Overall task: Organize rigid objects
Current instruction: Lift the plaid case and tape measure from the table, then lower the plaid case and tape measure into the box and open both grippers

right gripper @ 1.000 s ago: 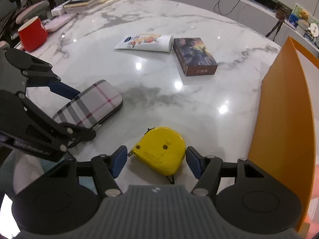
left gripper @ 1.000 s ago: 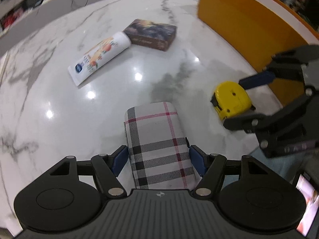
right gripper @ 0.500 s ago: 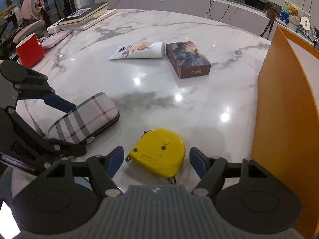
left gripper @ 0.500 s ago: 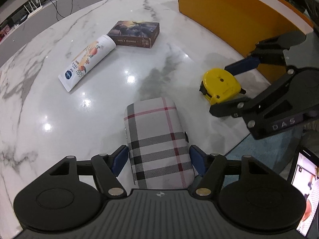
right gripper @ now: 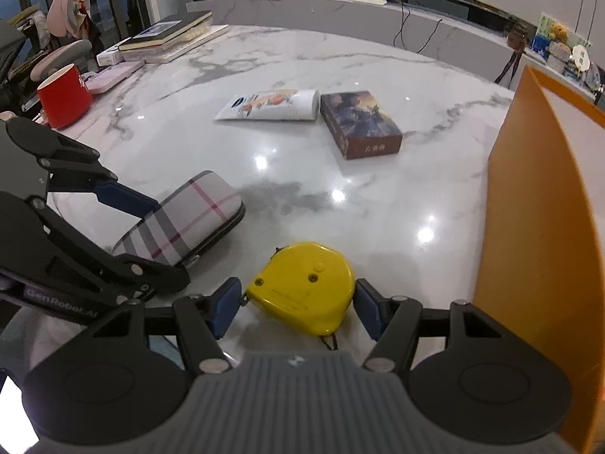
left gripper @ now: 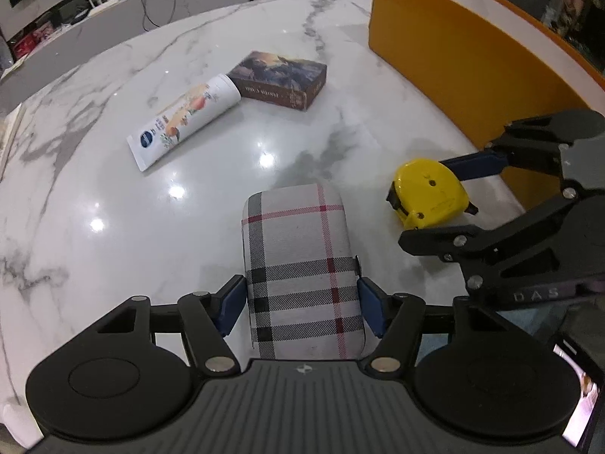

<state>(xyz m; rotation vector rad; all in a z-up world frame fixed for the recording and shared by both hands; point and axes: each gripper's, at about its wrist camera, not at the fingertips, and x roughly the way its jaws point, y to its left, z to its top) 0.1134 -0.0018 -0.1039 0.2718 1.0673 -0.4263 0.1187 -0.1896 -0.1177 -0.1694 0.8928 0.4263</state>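
My left gripper (left gripper: 302, 302) is shut on a plaid glasses case (left gripper: 302, 249), its pads pressing both long sides; the case is tilted up off the marble table (left gripper: 94, 174) in the right wrist view (right gripper: 181, 223). My right gripper (right gripper: 295, 302) is shut on a yellow tape measure (right gripper: 306, 283), also seen in the left wrist view (left gripper: 427, 193) between the right gripper's fingers (left gripper: 476, 162). A white cream tube (left gripper: 185, 117) and a dark box (left gripper: 280, 79) lie farther back, touching end to end.
A large orange bin (left gripper: 472, 56) stands at the table's right side, its wall close beside the right gripper (right gripper: 537, 246). A red mug (right gripper: 64, 98), stacked books (right gripper: 166, 34) and a pink case sit at the far left edge.
The right gripper's pads have closed onto the tape measure. Both grippers have risen and pulled back a little, and the glasses case has tilted up off the table.
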